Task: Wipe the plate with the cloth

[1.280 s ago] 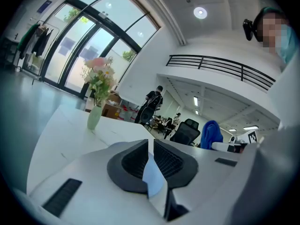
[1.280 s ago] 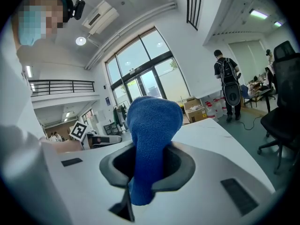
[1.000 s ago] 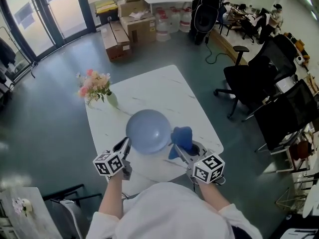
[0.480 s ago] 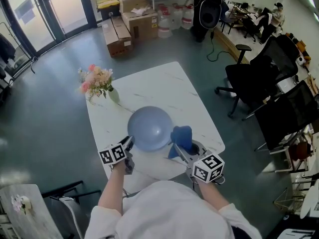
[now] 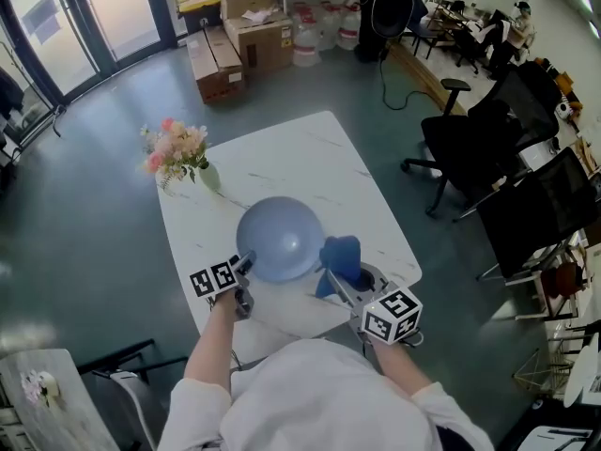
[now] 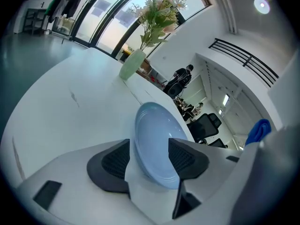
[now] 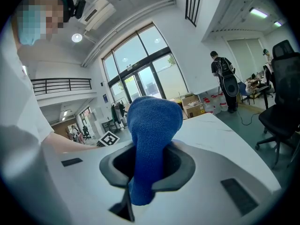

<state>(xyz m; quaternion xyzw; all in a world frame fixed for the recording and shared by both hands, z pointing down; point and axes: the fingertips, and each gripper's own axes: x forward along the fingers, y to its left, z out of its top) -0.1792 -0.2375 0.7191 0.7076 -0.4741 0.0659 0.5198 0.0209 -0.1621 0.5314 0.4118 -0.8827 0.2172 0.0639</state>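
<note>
Since the earlier frame the left gripper has dropped toward the table, and its jaws have just been opening. They now slant down and stand wide, with the near rim of the plate between them and the pads clear of it. The right gripper points nearly level, clamped on the cloth, which bulges above its jaws and hides their tips in the head view.

Entry, left gripper: I lowered it toward the table and drew it closer in against the near rim of the plate, with the wrist rolled a little (its marker cube showed smaller than before). Jaws: had just been opening, from nearly closed to wide apart. The plate's rim stood between the pads, unclamped.
</note>
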